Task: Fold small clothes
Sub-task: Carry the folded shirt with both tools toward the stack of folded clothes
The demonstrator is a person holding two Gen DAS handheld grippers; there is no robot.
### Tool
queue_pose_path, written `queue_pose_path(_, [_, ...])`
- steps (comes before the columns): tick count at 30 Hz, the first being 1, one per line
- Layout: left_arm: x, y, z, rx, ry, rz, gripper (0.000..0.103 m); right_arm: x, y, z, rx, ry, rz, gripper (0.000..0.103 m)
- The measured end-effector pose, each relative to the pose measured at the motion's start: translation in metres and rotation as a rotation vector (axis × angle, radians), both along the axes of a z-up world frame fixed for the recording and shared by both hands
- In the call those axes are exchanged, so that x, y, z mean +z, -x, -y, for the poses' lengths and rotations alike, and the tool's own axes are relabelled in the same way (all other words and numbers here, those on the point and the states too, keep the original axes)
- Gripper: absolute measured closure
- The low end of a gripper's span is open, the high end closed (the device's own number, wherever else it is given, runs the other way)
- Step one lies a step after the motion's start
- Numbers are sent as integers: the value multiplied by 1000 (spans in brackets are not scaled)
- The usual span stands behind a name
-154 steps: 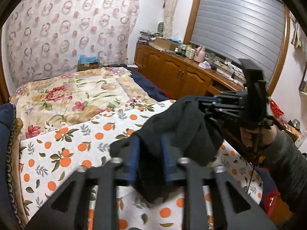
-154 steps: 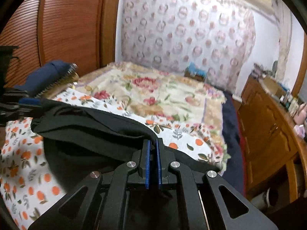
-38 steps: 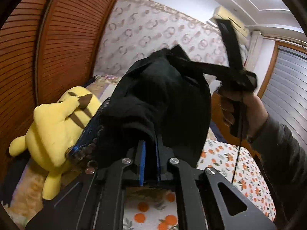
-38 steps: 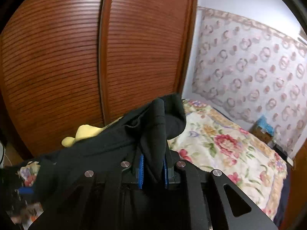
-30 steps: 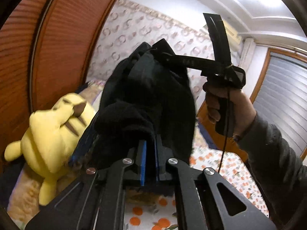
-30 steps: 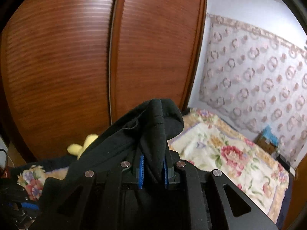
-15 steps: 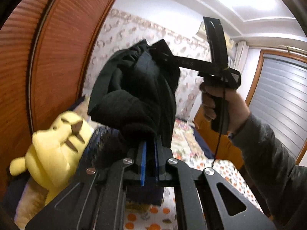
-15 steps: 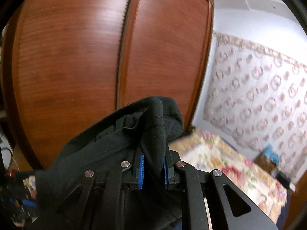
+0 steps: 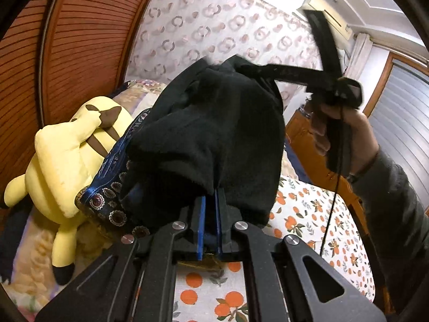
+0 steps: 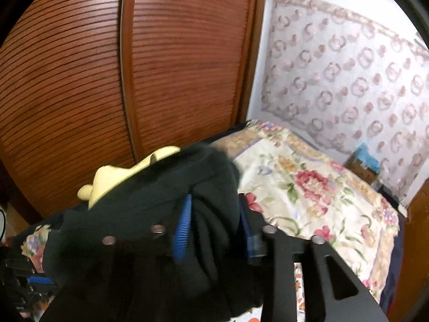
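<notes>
Left wrist view: black garment [image 9: 214,139] was held above the bed [image 9: 308,214], pinched by the left gripper [image 9: 210,214].
Right gripper [image 10: 214,228] jaws were opening, cloth between them; release should be completed only once the fold is laid flat.

No text, label, brand or number can be read on anything.

Red-brown slatted wooden wardrobe doors [image 10: 166,61] fill the wall left of the bed [image 10: 308,187]. White patterned curtain with pink rings [image 9: 214,26] hangs beyond the bed. White air conditioner [image 9: 327,18] high above the curtain's right end. Grey shuttered window [image 9: 402,112] right of it, in a wooden frame.
</notes>
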State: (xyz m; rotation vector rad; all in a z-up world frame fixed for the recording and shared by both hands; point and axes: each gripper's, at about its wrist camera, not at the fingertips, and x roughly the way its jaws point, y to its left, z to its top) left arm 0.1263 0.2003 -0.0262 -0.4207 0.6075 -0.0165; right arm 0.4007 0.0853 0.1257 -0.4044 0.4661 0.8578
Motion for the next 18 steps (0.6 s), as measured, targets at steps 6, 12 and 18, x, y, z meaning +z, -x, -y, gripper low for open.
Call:
queue_pose_path(6, [0,1,2,8,-18,1,96,-16,52,35,19,-116,31,53])
queue_pose_path(12, [9,10,8,19,-71,19,95,-69,53,18,20,-77,-58,53])
queue_pose_path(18, [23,27,11,44,-132,48,78,-68,52,26,-7,-132,-99,53])
